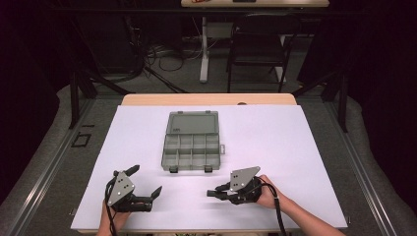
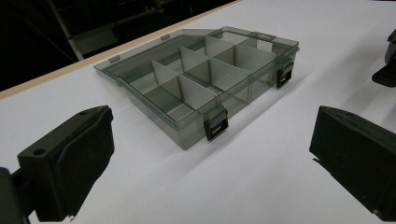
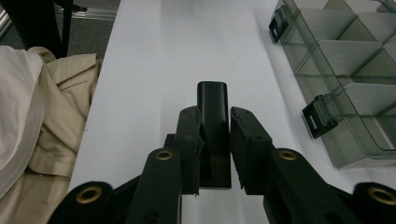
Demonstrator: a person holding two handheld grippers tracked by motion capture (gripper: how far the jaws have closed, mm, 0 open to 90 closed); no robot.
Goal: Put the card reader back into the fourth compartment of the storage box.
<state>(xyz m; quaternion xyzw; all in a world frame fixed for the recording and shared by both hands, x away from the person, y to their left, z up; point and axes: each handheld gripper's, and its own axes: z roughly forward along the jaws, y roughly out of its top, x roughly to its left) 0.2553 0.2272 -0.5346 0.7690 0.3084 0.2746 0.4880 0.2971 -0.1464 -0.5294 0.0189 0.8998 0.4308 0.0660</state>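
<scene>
Open organizer box (image 1: 191, 142) between left tool (image 1: 142, 189), right tool (image 1: 212, 193).

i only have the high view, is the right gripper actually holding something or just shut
Observer: Holding. In the right gripper view the right gripper has its jaws shut on a black block, which sticks out past the tips.
Operator: ok and is there anything in the box compartments, too small to tell here
Observer: The left gripper view looks into the organizer box from close up, and the compartments it shows are empty.
Operator: are the latches done up
Observer: No. The black latches hang loose on the front wall and the lid lies open behind the box.
</scene>
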